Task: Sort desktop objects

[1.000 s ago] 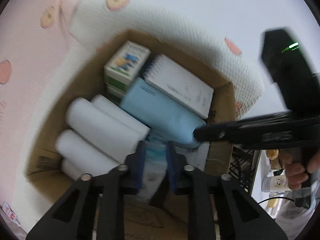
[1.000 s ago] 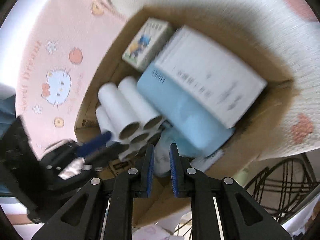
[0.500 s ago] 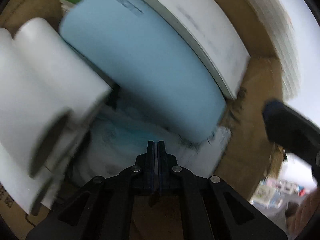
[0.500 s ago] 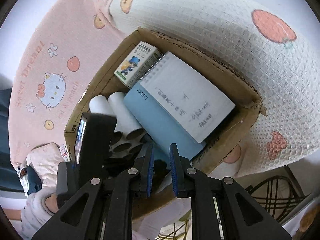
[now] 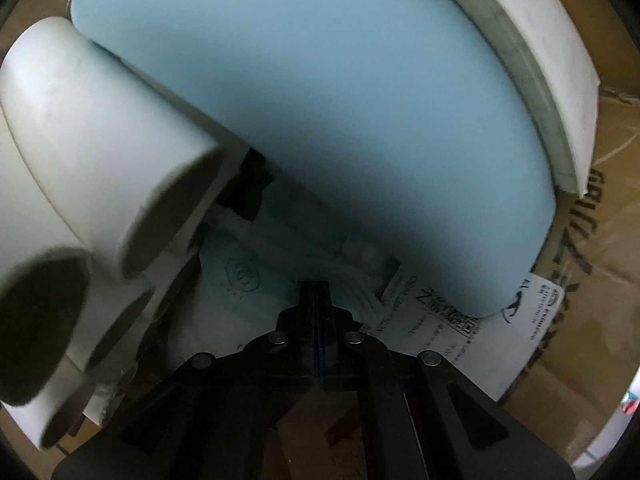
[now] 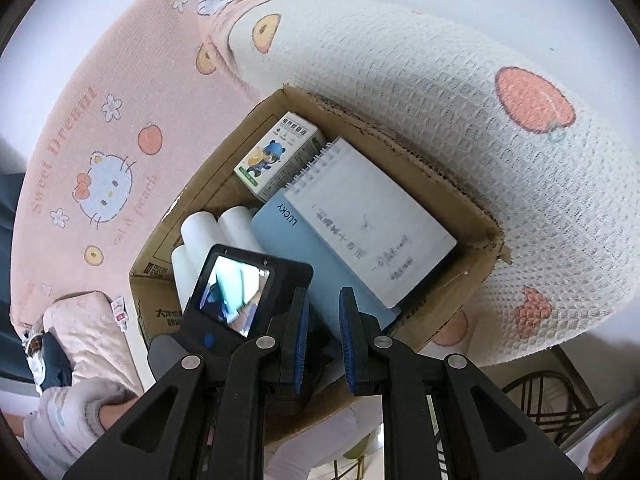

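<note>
My left gripper (image 5: pixel 316 300) points straight down inside the cardboard box (image 6: pixel 460 200), its jaws closed flat together at the crinkled plastic packet (image 5: pixel 240 280) on the box floor; whether any film is pinched between them I cannot tell. To do this well, I judge I should lift slowly and straight, clear of the paper rolls (image 5: pixel 100 152) on one side and the light blue notebook (image 5: pixel 340 120) leaning overhead. My right gripper (image 6: pixel 323 334) hovers at the near rim, jaws nearly closed on nothing. Beyond lie the spiral notebook (image 6: pixel 372 224) on the blue one and a small cartoon carton (image 6: pixel 280 152). The box rests on a bed, against a waffle-weave blanket (image 6: pixel 460 92) and a pink cartoon-cat sheet (image 6: pixel 100 140).
</note>
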`<action>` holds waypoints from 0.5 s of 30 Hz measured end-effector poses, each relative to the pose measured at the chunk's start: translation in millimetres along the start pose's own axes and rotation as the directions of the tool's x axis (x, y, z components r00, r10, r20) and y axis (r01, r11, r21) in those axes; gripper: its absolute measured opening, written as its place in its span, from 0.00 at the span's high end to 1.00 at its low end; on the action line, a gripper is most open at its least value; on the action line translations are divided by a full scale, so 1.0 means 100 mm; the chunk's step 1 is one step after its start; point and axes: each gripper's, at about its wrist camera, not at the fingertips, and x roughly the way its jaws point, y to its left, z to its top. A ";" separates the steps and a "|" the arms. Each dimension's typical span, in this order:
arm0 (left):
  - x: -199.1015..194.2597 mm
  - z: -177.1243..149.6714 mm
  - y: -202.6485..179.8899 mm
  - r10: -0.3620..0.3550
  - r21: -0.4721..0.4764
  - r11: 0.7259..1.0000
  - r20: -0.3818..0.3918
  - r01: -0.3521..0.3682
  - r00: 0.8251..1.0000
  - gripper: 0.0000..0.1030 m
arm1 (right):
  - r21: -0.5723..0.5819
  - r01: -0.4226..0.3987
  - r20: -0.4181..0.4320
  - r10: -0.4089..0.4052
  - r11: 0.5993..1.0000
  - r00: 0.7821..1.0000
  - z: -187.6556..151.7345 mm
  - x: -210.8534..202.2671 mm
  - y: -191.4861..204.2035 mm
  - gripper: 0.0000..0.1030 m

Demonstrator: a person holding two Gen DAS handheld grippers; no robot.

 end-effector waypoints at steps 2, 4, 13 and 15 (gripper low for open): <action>0.03 -0.02 0.02 0.008 -0.003 1.000 -0.009 -0.008 1.000 0.97 | -0.004 0.024 0.009 -0.024 1.000 1.000 0.01 -0.02 0.01 0.88; 0.08 -0.02 0.02 0.018 0.002 1.000 -0.018 -0.018 1.000 0.97 | -0.006 0.041 0.024 -0.041 0.999 0.999 0.01 -0.07 0.00 0.88; 0.13 -0.01 0.03 0.014 -0.003 1.000 -0.029 -0.014 0.999 0.97 | -0.016 0.106 0.034 -0.105 0.994 0.994 0.05 -0.12 -0.07 0.88; 0.05 -0.04 0.02 0.006 -0.011 1.000 -0.020 -0.006 1.000 0.97 | -0.018 0.105 0.024 -0.105 0.994 0.994 0.06 -0.09 -0.07 0.88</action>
